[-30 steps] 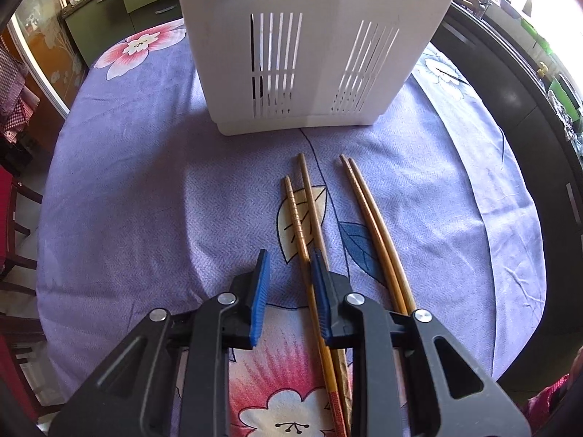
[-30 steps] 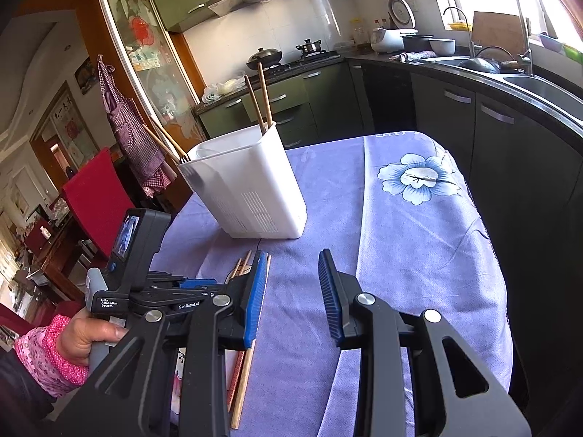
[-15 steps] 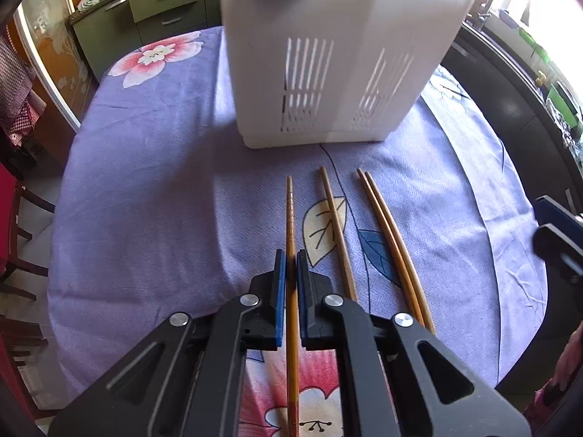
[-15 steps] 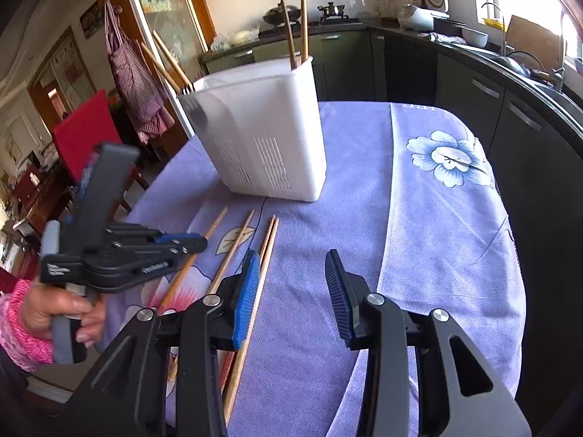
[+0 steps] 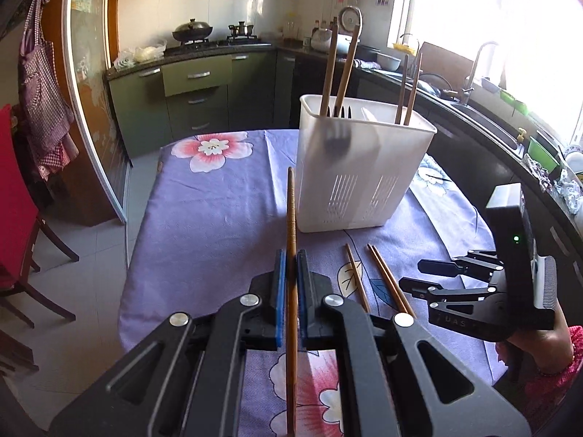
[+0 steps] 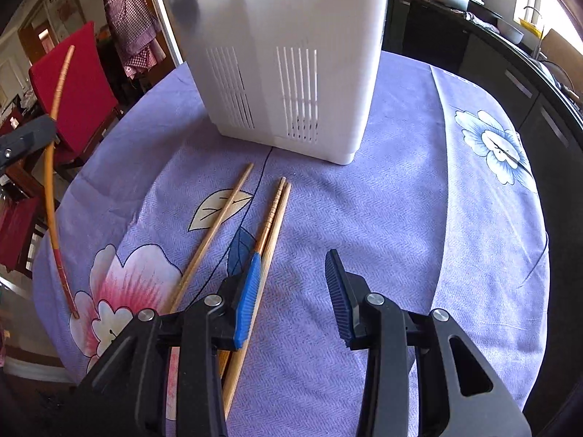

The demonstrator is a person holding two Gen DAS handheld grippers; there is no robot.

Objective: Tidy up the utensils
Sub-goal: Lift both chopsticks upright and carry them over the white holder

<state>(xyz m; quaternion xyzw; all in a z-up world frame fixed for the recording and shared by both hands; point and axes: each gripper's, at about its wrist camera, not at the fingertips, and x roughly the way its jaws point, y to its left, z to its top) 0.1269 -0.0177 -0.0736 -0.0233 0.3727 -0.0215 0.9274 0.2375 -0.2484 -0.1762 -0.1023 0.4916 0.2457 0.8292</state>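
Now the left gripper [image 5: 288, 266] has its jaws closed on a single chopstick [image 5: 290, 218], which runs straight up the middle of the left wrist view, its tip reaching the lower left corner of the white utensil holder [image 5: 364, 167]. The stick's long axis lies along the jaws' own line and points toward the holder, whose open rim sits higher in the frame, so the coming move looks to be a lift and tilt to drop the stick in from above. Four chopsticks already stand in the holder, two at its back left and two at its right.

The right gripper [image 6: 293, 291] hovers with its jaws apart and nothing between them. A pair of chopsticks [image 6: 271, 225] lies just left of the gap, passing under the left blue pad, with its long axis slanting toward the upper right of the frame and the holder. A lone chopstick [image 6: 215, 233] lies further left, roughly parallel. The right hand is the nearer to these three.

Everything rests on a counter covered by a purple flowered cloth [image 6: 419, 218]. Behind are green kitchen cabinets [image 5: 189, 91], a stove with a pan, a sink under a bright window, and a red chair [image 6: 73, 83].
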